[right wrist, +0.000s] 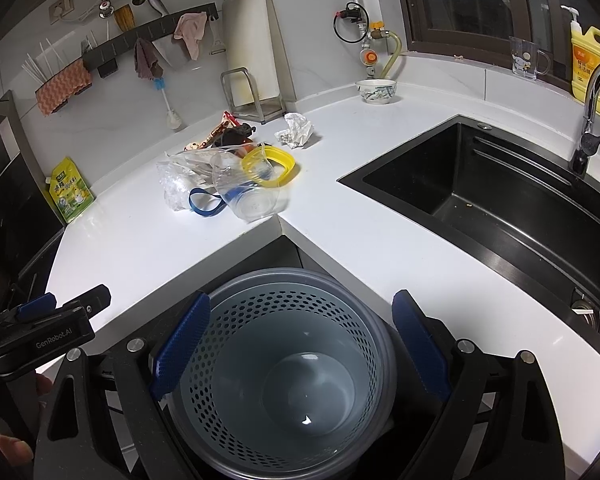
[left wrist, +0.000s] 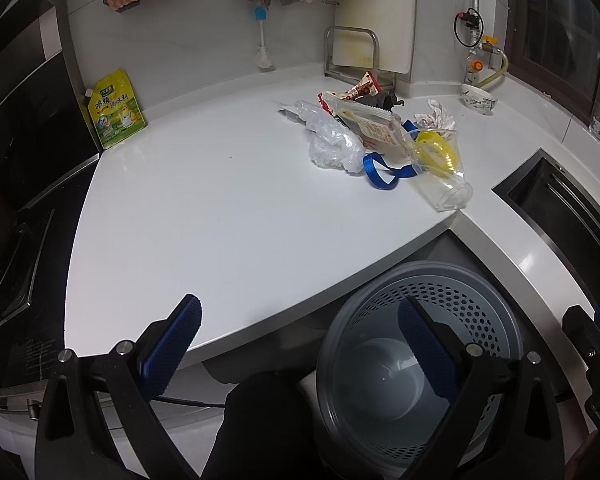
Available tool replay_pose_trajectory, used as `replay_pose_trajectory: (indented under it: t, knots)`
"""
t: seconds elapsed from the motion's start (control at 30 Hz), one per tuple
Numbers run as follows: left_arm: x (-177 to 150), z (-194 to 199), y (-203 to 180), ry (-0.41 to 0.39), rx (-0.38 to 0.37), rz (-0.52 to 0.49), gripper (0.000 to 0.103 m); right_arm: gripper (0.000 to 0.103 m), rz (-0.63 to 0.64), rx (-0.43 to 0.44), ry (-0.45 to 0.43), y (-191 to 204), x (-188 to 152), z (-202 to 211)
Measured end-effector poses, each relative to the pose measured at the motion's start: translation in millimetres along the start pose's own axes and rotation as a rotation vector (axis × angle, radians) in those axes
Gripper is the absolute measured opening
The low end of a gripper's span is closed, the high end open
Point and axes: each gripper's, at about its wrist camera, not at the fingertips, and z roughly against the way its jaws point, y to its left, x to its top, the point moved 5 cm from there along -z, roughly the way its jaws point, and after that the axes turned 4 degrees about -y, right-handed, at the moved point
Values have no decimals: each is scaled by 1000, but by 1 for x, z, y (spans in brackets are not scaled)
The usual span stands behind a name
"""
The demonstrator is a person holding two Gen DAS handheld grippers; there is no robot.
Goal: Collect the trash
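A heap of trash lies on the white counter (left wrist: 204, 208) near its inner corner: clear plastic bags (left wrist: 332, 142), a snack wrapper (left wrist: 366, 88), a blue strap (left wrist: 380, 170), a yellow ring (left wrist: 436, 152), a clear plastic cup (left wrist: 450, 190) and crumpled paper (left wrist: 436, 116). The heap also shows in the right wrist view (right wrist: 236, 176), with the paper (right wrist: 298, 130) apart. A grey perforated bin (right wrist: 296, 364) stands on the floor below the corner, empty. My left gripper (left wrist: 300, 344) is open over the counter edge and bin (left wrist: 416, 360). My right gripper (right wrist: 300, 344) is open above the bin.
A black sink (right wrist: 488, 196) with a faucet (right wrist: 592, 112) lies to the right. A yellow-green pouch (left wrist: 114, 110) leans at the back left beside the stove (left wrist: 16, 200). A bowl (right wrist: 376, 91), a cutting board rack (right wrist: 246, 92) and a yellow soap bottle (right wrist: 590, 68) stand at the back.
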Motion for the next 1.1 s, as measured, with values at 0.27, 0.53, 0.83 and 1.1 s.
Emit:
replay_pose_trajectory:
  t: [0.27, 0.53, 0.83, 1.1]
  knots:
    - [0, -1, 1, 2, -1, -1, 97, 88, -1, 0, 0, 0, 0, 0]
    - [0, 0, -2, 1, 1, -1, 97, 88, 0, -1, -3, 0, 0, 1]
    - [1, -1, 0, 0, 2, -2, 97, 88, -5, 0, -9, -2, 2, 3]
    - [0, 2, -2, -1, 3, -4, 97, 88, -5, 0, -11, -1, 3, 3]
